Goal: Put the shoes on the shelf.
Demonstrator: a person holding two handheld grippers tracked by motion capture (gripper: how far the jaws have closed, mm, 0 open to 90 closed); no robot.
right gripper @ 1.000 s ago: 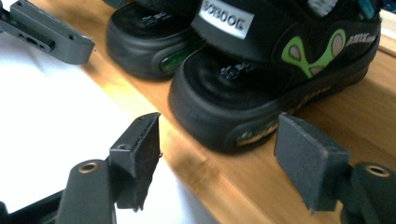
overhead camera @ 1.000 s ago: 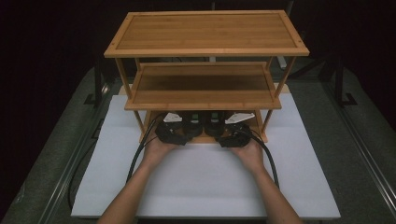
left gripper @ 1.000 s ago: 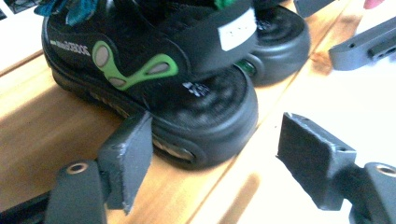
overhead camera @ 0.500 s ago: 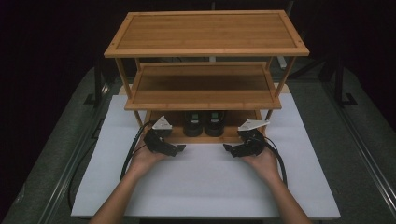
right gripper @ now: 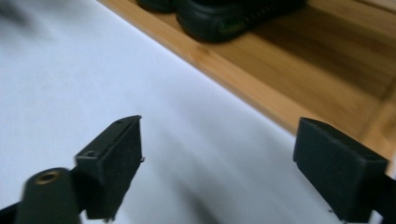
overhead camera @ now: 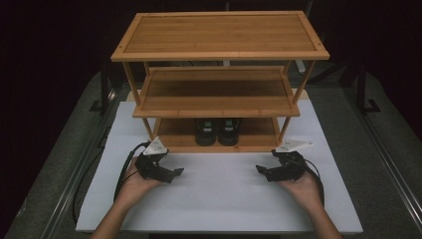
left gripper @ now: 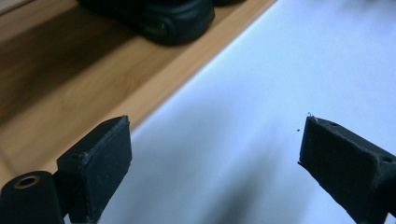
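Note:
A pair of black shoes (overhead camera: 217,130) stands side by side on the bottom board of a three-tier bamboo rack (overhead camera: 219,55). My left gripper (overhead camera: 176,173) lies over the white mat, left of and in front of the shoes, open and empty. My right gripper (overhead camera: 260,170) mirrors it on the right, also open and empty. Both sets of jaws have just been opening, with nothing between them. The left gripper view has one shoe's toe (left gripper: 159,18) beyond the wide gripper (left gripper: 215,158). The right gripper view has the other toe (right gripper: 224,18) past the gripper (right gripper: 217,158).
The rack stands on a white mat (overhead camera: 219,204) that covers the grey table. Its middle shelf (overhead camera: 216,92) and top shelf are bare. The rack's front posts (overhead camera: 148,128) flank the bottom board (left gripper: 70,93). Black cables (overhead camera: 122,169) trail from both grippers.
Both hands pulled back from the bottom shelf toward the person and spread apart sideways. The shoes stayed on the shelf. Both pairs of jaws stand wider than before.

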